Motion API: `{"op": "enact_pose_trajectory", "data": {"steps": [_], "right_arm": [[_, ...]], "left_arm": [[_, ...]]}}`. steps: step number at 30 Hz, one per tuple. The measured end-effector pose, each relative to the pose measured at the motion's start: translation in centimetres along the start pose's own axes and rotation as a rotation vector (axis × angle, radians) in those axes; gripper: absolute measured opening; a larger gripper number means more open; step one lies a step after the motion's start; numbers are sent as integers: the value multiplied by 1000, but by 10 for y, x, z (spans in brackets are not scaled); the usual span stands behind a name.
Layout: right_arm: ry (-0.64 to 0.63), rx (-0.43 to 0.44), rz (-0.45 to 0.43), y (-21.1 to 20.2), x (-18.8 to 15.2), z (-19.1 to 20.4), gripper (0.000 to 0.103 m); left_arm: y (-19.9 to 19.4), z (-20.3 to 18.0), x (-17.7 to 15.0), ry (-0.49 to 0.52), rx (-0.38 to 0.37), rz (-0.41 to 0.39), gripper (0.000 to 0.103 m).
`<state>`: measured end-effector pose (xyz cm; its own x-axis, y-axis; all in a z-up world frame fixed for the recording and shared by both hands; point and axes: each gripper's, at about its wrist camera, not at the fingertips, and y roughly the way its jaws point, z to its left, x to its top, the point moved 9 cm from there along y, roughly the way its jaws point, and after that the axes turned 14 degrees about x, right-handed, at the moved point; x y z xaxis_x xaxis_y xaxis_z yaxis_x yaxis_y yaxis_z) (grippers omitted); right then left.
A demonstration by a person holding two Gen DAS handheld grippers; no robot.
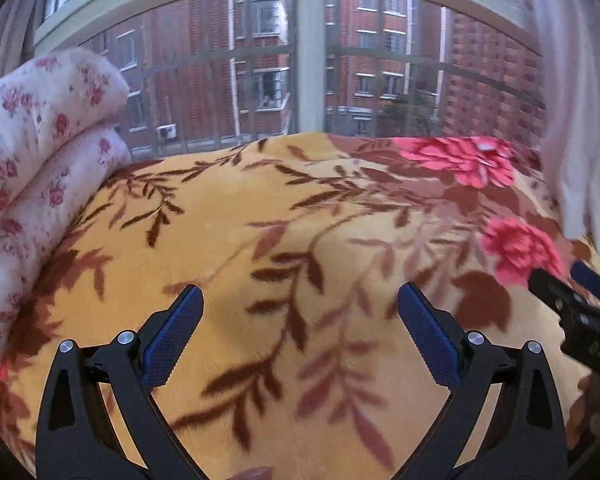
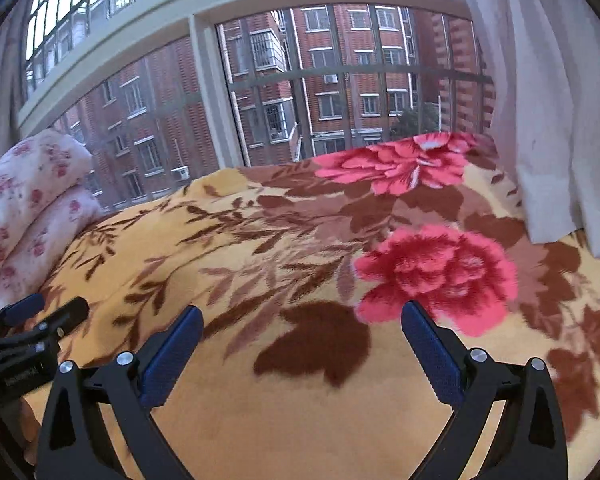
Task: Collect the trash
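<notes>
**Two open grippers above a flowered blanket, no trash in sight**

Both wrist cameras looked down along their grippers at a bed covered by a yellow-orange blanket [image 1: 236, 216] printed with brown leaves and large pink-red flowers. The left gripper [image 1: 300, 304] hung over the blanket with its two blue-padded fingers [image 1: 172, 336] spread wide apart and nothing between them. The right gripper [image 2: 302, 322] was spread just as wide, also empty, its gap above a dark brown leaf beside a big pink flower [image 2: 440, 276]. Each gripper showed at the edge of the other's view, so the two were side by side, apart from one another.

A folded white quilt [image 1: 40, 152] with small pink flowers lay on the left side of the bed, touching the blanket. A pale curtain [image 2: 556, 112] hung on the right, its hem reaching down to the blanket. Beyond the bed was a barred window [image 2: 340, 76] facing red brick apartment blocks.

No piece of trash could be made out on the blanket in either view, so its place could not be told.
</notes>
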<state>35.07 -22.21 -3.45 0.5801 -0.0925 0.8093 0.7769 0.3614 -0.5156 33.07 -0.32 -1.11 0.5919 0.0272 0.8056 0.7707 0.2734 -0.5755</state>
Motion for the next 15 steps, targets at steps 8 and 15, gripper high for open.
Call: {"op": "enact_pose_trajectory", "data": {"steps": [8, 15], "right_arm": [[-30, -19, 0, 21, -3, -1, 98], [-47, -51, -45, 22, 1, -3, 98]], "left_arm": [[43, 10, -10, -38, 56, 40, 95], [47, 2, -15, -9, 53, 25, 95]]}}
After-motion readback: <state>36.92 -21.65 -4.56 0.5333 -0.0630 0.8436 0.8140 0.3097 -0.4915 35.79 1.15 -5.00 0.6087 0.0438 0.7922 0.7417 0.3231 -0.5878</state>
